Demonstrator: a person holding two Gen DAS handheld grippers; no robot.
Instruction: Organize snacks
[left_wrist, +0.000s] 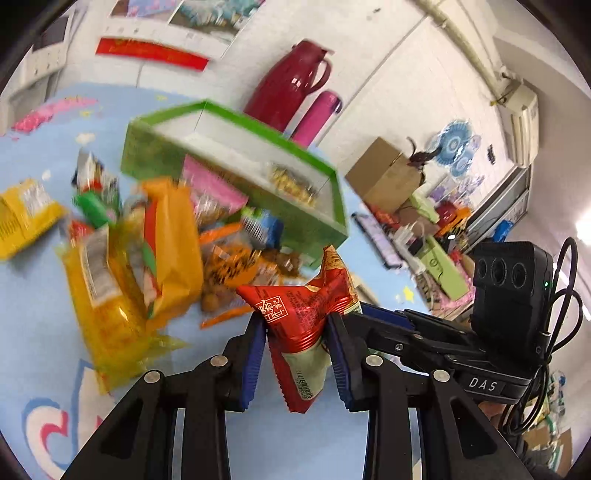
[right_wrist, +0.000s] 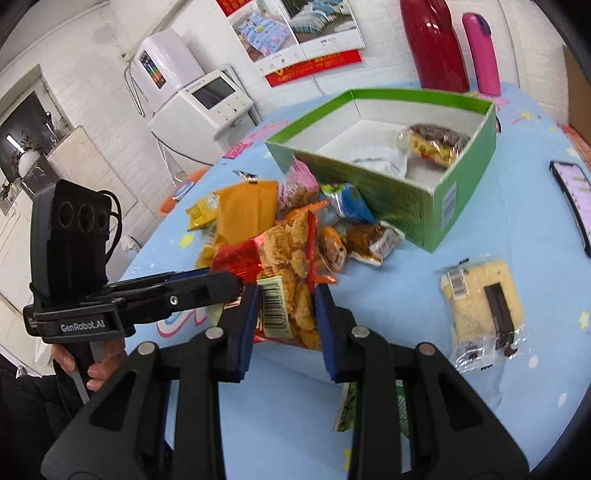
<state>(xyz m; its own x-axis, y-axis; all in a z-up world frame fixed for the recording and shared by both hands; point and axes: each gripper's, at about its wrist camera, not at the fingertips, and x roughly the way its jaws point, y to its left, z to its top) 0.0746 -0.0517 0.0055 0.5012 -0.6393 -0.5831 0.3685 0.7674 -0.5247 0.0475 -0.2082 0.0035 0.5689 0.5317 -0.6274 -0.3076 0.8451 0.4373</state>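
My left gripper (left_wrist: 296, 325) is shut on a red foil snack packet (left_wrist: 295, 306), held above the blue tablecloth. My right gripper (right_wrist: 288, 295) is shut on a clear packet of fried golden pieces (right_wrist: 291, 243) with a barcode label. The two grippers are close together, the left gripper (right_wrist: 236, 280) just left of the right one. A pile of snack packets (right_wrist: 258, 206) lies in front of an open green box (right_wrist: 388, 199). Inside the box are a white packet (right_wrist: 380, 158) and a yellow-and-dark snack (right_wrist: 436, 142).
A wrapped pale cake (right_wrist: 484, 299) lies at the right, a phone (right_wrist: 574, 199) beyond it. A red thermos (right_wrist: 436, 40) and pink bottle (right_wrist: 480, 51) stand behind the box. A green packet (right_wrist: 347, 406) lies under my right gripper. The table edge runs along the left.
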